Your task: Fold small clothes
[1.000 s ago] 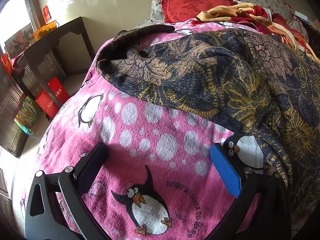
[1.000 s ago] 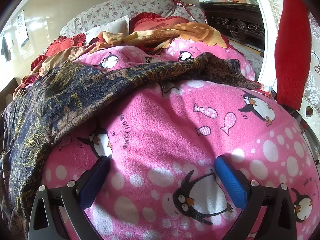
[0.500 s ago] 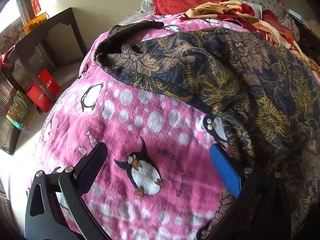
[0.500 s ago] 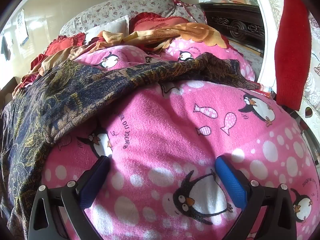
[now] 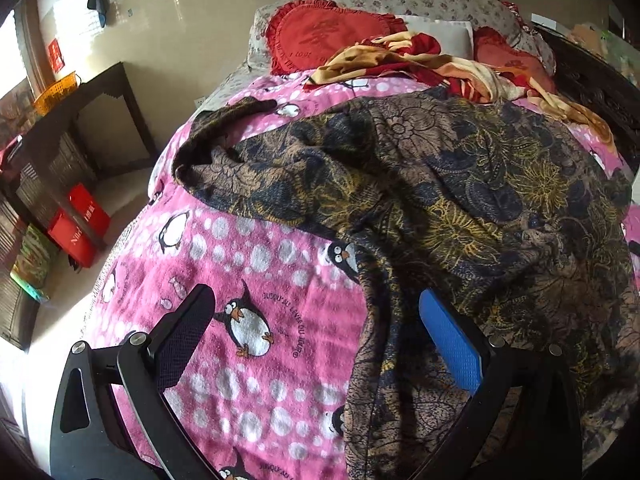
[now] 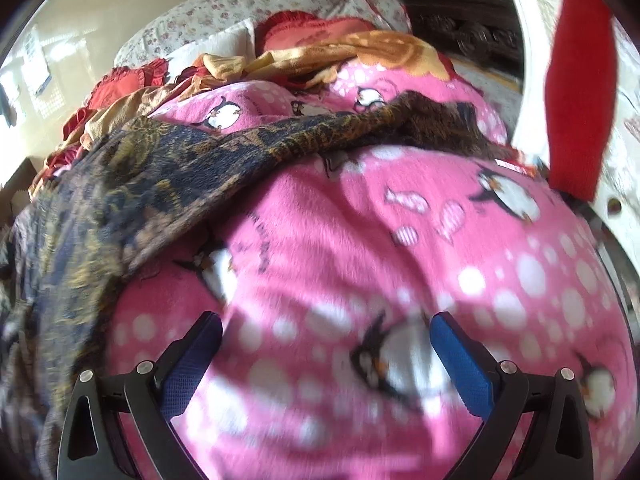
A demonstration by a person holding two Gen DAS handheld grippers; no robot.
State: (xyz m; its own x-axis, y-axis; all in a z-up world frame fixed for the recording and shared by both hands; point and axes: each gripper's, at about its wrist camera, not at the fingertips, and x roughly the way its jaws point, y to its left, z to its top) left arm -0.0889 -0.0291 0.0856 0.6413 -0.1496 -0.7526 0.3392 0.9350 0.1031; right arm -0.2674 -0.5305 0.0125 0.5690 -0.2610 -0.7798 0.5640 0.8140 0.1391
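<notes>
My left tongs (image 5: 316, 340) hover wide open and empty over the garment's near edge at lower centre, while my right tongs (image 6: 326, 354), equally open, hang over bare pink penguin blanket (image 6: 360, 240). The dark floral garment (image 5: 460, 184) sprawls rumpled across the frame's right half. I risk pinching the fleecy blanket along with the garment's hem.
</notes>
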